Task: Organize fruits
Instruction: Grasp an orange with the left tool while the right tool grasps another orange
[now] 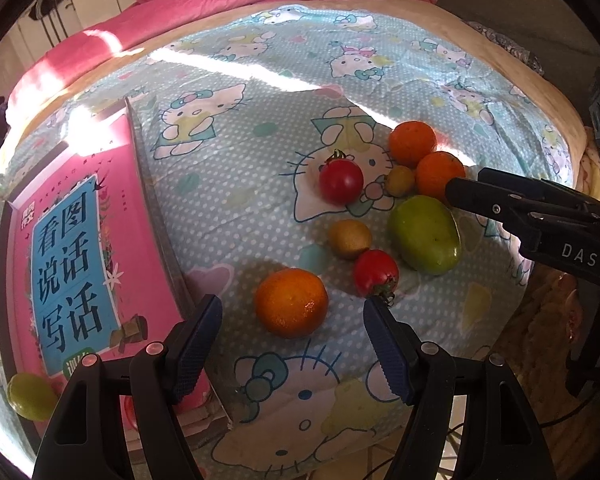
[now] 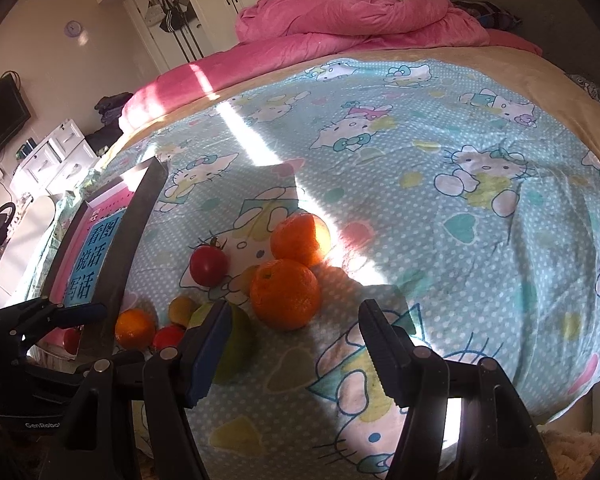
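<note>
1. So, the left gripper hangs over the near edge of the cartoon-cat bedsheet with its jaws standing wide and nothing pinched in them
2. Right between those jaws, low in the left wrist view, sits a lone orange, not touching either pad as far as I can see
3. The right-hand pad's tip is just beside a red cherry tomato, pretty much at its stem
4. Just past that there's a small yellow-green fruit, then a big green fruit to its right
5. Further back: another cherry tomato, a second small yellowish fruit, and two oranges huddled together
6. The right gripper is also open, jaws apart and empty, with the nearer of the two oranges lying just beyond its fingertips, between them but untouched
7. In the left wrist view that same gripper comes in from the right, with its tip right by that nearer orange
8. The big green fruit is partly hidden behind the right gripper's left pad
9. Over on the left is a pink book in a dark tray, with one more green fruit on it near the corner
</note>
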`<state>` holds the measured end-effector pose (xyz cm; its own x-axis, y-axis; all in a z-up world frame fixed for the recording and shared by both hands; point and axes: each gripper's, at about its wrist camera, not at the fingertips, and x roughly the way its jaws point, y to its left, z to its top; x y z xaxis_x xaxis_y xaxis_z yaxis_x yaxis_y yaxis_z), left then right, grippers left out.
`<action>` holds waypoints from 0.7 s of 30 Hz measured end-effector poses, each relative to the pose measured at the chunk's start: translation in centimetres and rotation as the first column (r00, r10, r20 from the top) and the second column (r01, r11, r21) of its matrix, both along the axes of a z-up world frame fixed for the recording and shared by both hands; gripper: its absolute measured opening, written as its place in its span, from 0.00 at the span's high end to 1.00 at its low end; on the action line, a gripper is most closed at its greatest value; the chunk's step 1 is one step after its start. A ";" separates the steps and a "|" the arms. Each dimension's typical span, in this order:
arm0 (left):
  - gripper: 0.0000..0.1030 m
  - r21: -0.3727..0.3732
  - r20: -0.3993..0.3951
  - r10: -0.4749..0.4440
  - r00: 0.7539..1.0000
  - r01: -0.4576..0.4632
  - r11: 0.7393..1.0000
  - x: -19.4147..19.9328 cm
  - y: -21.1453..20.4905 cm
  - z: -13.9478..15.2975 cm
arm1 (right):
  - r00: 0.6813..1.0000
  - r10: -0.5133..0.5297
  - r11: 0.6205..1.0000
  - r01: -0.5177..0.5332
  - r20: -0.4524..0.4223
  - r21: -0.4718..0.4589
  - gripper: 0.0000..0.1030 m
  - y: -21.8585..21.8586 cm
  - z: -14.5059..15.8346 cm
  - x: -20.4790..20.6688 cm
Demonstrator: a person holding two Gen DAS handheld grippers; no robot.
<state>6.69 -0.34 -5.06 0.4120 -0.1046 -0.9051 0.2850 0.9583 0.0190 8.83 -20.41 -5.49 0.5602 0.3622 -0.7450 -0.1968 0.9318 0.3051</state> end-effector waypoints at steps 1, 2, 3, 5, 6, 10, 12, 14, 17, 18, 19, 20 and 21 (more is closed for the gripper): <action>0.27 -0.002 0.000 -0.002 1.000 0.002 1.000 0.0 0.0 0.0 | 1.000 0.001 1.000 -0.001 -0.003 0.000 0.37 0.1 -0.1 0.1; 0.27 -0.003 0.001 -0.004 1.000 0.004 1.000 0.0 0.1 0.0 | 1.000 0.002 1.000 -0.002 -0.005 0.001 0.37 0.2 -0.2 0.3; 0.27 -0.005 0.001 -0.005 1.000 0.005 1.000 0.0 0.1 0.0 | 1.000 0.003 1.000 -0.003 -0.007 0.002 0.37 0.3 -0.3 0.4; 0.27 -0.005 0.001 -0.008 1.000 0.008 1.000 0.0 0.1 0.0 | 1.000 0.004 1.000 -0.004 -0.008 0.002 0.37 0.4 -0.4 0.6; 0.28 -0.005 0.001 -0.009 1.000 0.009 1.000 0.0 0.1 0.0 | 1.000 0.005 1.000 -0.005 -0.006 0.002 0.37 0.5 -0.4 0.7; 0.35 0.010 0.004 -0.011 1.000 0.011 1.000 0.1 0.2 0.0 | 1.000 0.007 1.000 -0.007 0.000 -0.001 0.37 0.6 -0.4 1.0; 0.39 0.007 0.003 -0.013 1.000 0.013 1.000 0.2 0.3 0.0 | 1.000 0.010 1.000 -0.010 0.003 -0.003 0.37 0.7 -0.4 1.0; 0.46 0.005 -0.003 -0.010 1.000 0.010 1.000 0.3 0.3 -0.1 | 1.000 0.012 1.000 -0.012 0.007 -0.006 0.37 0.6 -0.4 0.9; 0.54 -0.006 -0.045 -0.006 0.999 0.005 1.000 0.6 0.5 -0.8 | 1.000 0.013 1.000 -0.013 0.008 -0.012 0.38 0.7 -0.4 0.9; 0.54 0.000 -0.046 -0.007 0.999 0.007 1.000 0.7 0.4 -0.9 | 1.000 0.014 1.000 -0.014 0.007 -0.016 0.39 0.7 -0.5 1.0; 0.54 0.009 -0.040 -0.010 0.999 0.011 1.000 0.6 0.3 -0.9 | 1.000 0.014 1.000 -0.014 0.005 -0.021 0.40 0.7 -0.6 1.1; 0.54 0.016 -0.038 -0.016 0.999 0.016 1.000 0.6 0.1 -0.9 | 1.000 0.015 1.000 -0.015 0.002 -0.024 0.42 0.8 -0.7 1.1; 0.54 0.018 -0.039 -0.018 0.999 0.018 1.000 0.6 0.0 -1.0 | 1.000 0.017 1.000 -0.017 -0.001 -0.025 0.43 0.8 -0.8 1.2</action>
<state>7.34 -0.38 -6.02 0.3750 -0.0949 -0.9221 0.3030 0.9526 0.0252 10.02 -19.60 -6.25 0.5537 0.3530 -0.7542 -0.2127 0.9356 0.2817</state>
